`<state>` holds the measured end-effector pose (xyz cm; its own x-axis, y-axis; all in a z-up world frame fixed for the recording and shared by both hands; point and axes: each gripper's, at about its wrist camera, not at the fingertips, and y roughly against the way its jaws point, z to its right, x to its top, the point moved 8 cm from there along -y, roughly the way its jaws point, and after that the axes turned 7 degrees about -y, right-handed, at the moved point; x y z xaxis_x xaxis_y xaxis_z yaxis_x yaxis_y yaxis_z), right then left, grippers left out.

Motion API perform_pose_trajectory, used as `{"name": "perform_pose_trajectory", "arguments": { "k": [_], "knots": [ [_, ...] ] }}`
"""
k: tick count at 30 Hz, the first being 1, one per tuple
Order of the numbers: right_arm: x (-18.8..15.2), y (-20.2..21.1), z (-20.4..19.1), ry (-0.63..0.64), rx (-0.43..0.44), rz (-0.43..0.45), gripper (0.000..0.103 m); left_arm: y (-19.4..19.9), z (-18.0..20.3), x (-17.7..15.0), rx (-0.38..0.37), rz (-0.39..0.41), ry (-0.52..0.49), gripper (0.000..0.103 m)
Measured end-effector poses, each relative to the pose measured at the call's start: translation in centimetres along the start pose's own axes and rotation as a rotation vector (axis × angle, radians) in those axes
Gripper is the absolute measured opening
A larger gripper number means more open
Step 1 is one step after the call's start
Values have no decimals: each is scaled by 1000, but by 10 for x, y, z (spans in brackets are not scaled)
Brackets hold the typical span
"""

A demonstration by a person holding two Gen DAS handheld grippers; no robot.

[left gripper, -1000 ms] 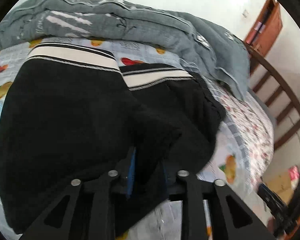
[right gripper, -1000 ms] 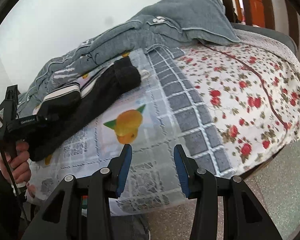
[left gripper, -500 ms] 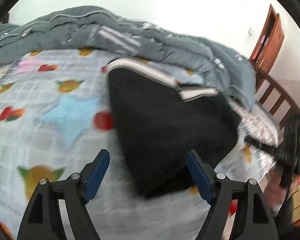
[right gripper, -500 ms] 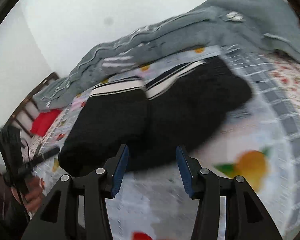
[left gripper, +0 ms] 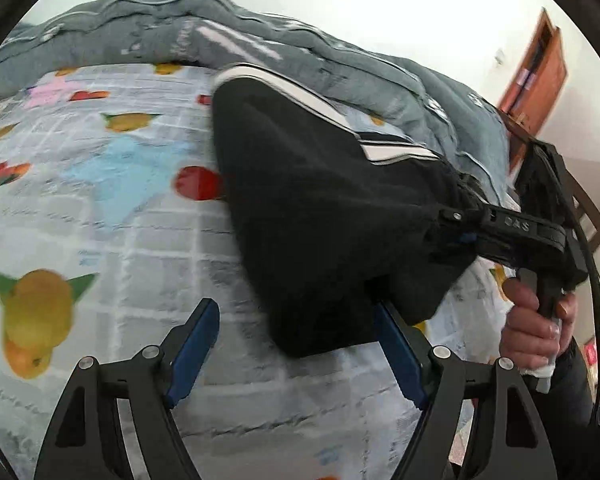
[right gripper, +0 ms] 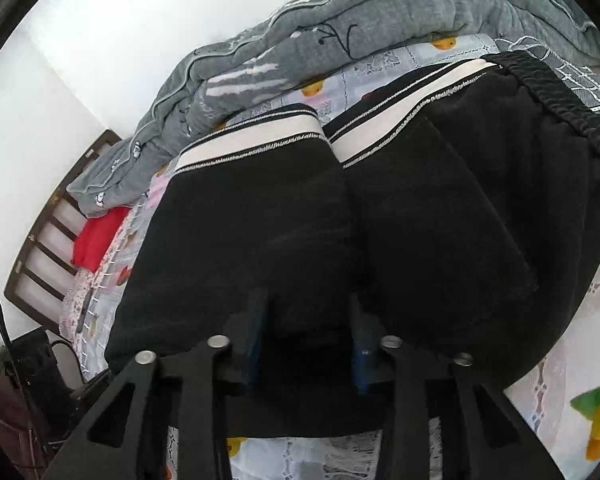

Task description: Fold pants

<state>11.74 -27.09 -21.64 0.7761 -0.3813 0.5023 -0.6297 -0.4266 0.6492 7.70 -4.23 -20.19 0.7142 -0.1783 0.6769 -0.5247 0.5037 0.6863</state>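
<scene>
Right tongs (right gripper: 308,344) now closing on black pants (right gripper: 420,220) — left tongs (left gripper: 296,344) released, wide.

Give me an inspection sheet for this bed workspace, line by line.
Surface: bed sheet with a fruit print.
Job's things: black pants folded on the sheet, white stripes on the far side.
Clutter: grey quilt bunched behind; red cloth by the bed frame.
Grippers: left hand-held gripper open, over bare sheet beside the pants; right hand-held gripper closing onto the pants' near edge.
Cables: black cable by the person's hand.
Surroundings: wooden bed frame, white wall.
</scene>
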Motion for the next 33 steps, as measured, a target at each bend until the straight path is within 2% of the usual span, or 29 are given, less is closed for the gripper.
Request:
{"name": "perform_pose_trajectory", "arguments": {
  "k": [1,3,6,9,12,14,15,17,19,21,24,28,31,33],
  "knots": [
    [3,4,1,-5,29,6,18,-4,2,0,22,-8,-18,80],
    [9,12,-1,3,67,28,16,-14,3,0,138,-20,-83,80],
    [25,34,-12,109,4,142,13,-25,7,3,296,-28,-169,80],
    [45,62,-16,184,-39,229,11,-25,11,5,322,-29,-180,80],
    [69,112,6,176,-74,363,11,-19,12,7,297,-20,-160,81],
    [77,143,31,173,-129,462,10,-15,24,9,210,14,-160,82],
    [77,151,44,176,-162,484,10,-12,32,10,183,30,-167,82],
    [73,148,82,147,-271,453,10,-17,48,12,177,26,-208,82],
    [60,122,126,100,-364,342,11,-29,57,10,196,-7,-227,82],
    [45,104,146,78,-387,280,13,-34,57,7,186,-33,-184,82],
    [37,114,145,116,-433,301,22,-24,53,5,146,-48,-134,81],
    [50,144,120,151,-410,383,24,6,53,0,103,-4,-154,80],
    [54,152,103,222,-402,403,24,20,61,9,64,45,-154,80],
    [56,149,96,248,-396,408,24,18,64,20,75,51,-144,80]
  ]
}}
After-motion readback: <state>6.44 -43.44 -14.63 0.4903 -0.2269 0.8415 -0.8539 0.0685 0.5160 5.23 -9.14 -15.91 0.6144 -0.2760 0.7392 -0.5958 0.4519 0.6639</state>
